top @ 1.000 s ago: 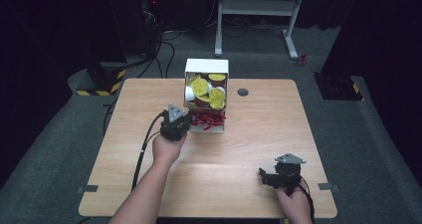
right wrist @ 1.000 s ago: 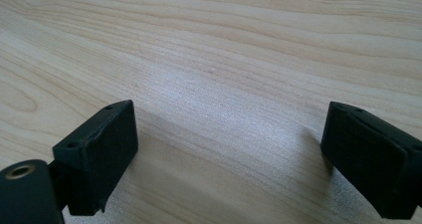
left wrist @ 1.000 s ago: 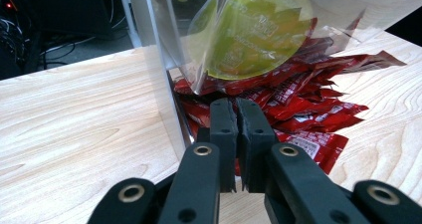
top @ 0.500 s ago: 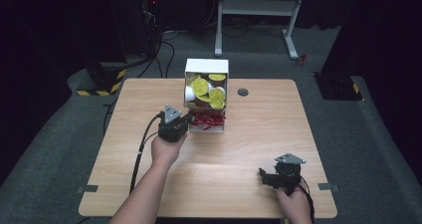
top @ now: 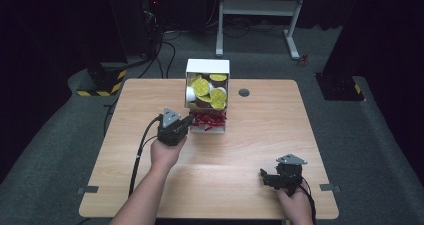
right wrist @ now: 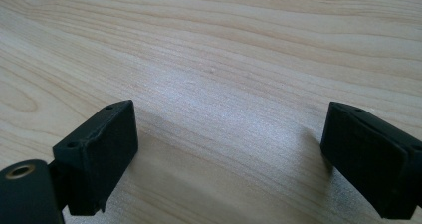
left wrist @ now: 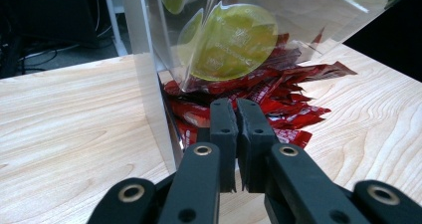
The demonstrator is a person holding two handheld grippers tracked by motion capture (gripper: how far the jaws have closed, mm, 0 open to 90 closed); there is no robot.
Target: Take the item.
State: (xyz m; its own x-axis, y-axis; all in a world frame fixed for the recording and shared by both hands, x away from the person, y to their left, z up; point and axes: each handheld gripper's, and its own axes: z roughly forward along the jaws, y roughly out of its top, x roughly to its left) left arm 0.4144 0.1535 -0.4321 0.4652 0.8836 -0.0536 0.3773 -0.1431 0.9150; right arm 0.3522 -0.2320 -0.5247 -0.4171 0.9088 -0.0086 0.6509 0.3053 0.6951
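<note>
Red packets: a heap of small glossy red foil sachets (left wrist: 278,102) is lying in the open bottom of the dispenser, far centre of the surface, spilling toward the near side.
Dispenser: a white box with a clear plastic front (top: 207,92) is standing upright, its upper part holding round yellow-lidded pods (left wrist: 234,42).
Left gripper (left wrist: 235,112): it is pointing at the sachet heap, jaws pressed together, nothing visibly between them; the tips are sitting just beside the nearest sachets.
Step in hand: probably reaching in to pick a sachet.
Next move: the jaws are needing to spread, then nose forward around one sachet edge.
In the way: the dispenser's white side wall just left of the jaws, and the clear front hanging low above the heap.
Right gripper (top: 280,177): it is resting near right, jaws spread wide over the bare pale wooden surface (right wrist: 239,59).
</note>
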